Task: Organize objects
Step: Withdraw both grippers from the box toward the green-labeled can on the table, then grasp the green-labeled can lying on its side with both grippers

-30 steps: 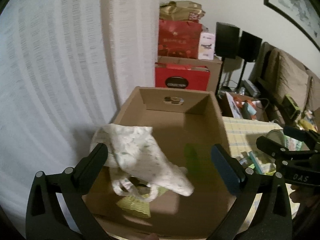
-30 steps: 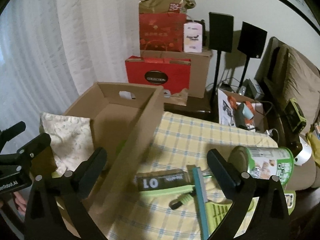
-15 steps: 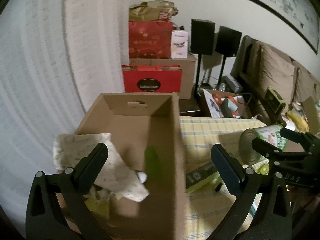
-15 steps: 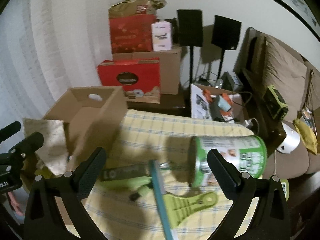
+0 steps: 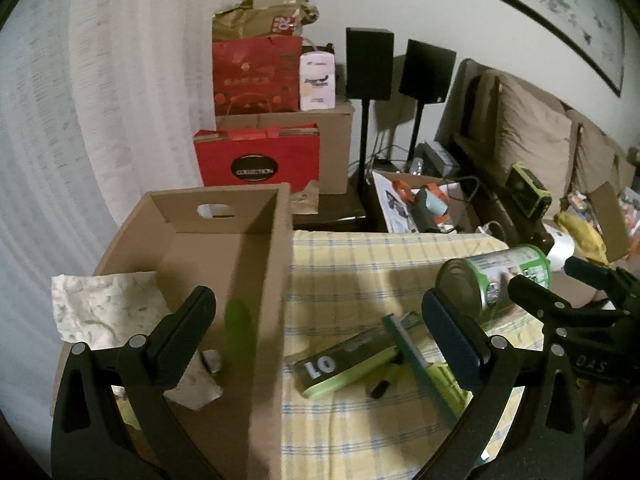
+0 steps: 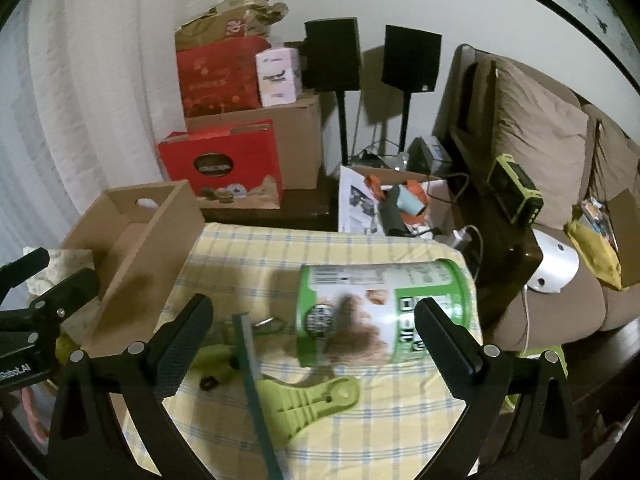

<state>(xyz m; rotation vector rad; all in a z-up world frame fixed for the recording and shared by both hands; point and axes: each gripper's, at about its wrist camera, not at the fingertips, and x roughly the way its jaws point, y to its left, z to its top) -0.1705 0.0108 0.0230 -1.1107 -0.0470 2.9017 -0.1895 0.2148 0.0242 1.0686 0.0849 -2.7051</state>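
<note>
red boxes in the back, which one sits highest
The red bag on top of the brown carton, beside the white box. The other red box, with a dark oval label, sits lower, in front of the carton.

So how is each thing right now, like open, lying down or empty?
cardboard box: open on top, cloth inside
patterned cloth: crumpled, draped over the box's rim
green can: lying on its side
left gripper: open, empty
right gripper: open, empty
</note>
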